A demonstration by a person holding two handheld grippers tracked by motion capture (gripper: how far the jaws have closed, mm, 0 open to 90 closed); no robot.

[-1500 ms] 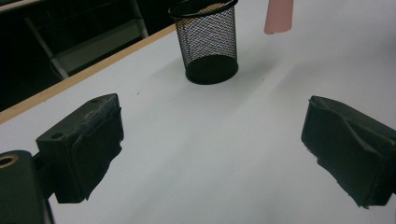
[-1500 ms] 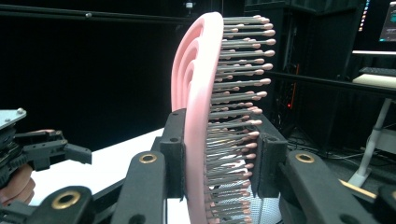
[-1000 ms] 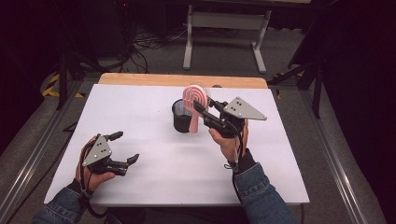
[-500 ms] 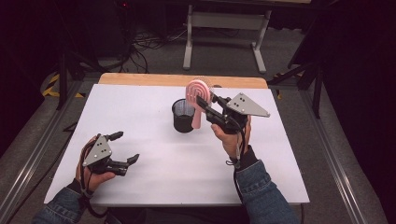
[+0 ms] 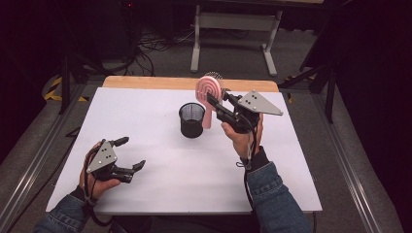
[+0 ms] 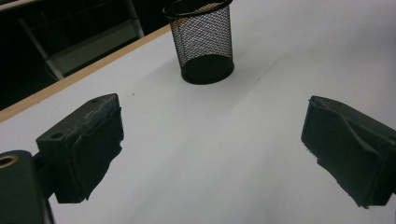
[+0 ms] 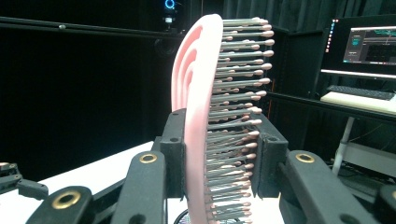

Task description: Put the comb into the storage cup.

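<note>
High view first: we hold a pink hairbrush [image 5: 209, 92] in the right gripper [image 5: 219, 103], lifted above the white table [image 5: 194, 179] just to the right of the black mesh cup [image 5: 192, 119]. Its handle hangs down beside the cup's rim, apart from it as far as we can tell. Right gripper view confirms the hold: the 2 jaws are clenched on the brush head [image 7: 205, 116], 1 pad on the smooth pink back, the other pressing into the bristles [image 7: 238, 93].

Our left gripper [image 5: 127, 155] rests low on the near left of the table, jaws spread wide and grasping nothing; left gripper view looks between the 2 pads toward the cup [image 6: 204, 42], which stands upright and looks empty, well apart from them.

We judge the work to be standing the brush in the cup, handle down. The risks from here:
- The bristles give under pressure, so the brush may twist or slip in the grip as we tilt it.
- If the handle catches the rim on the way down, the light cup may tip or slide, since nothing steadies it.
- Letting go too high may make the top-heavy brush topple the cup.
</note>
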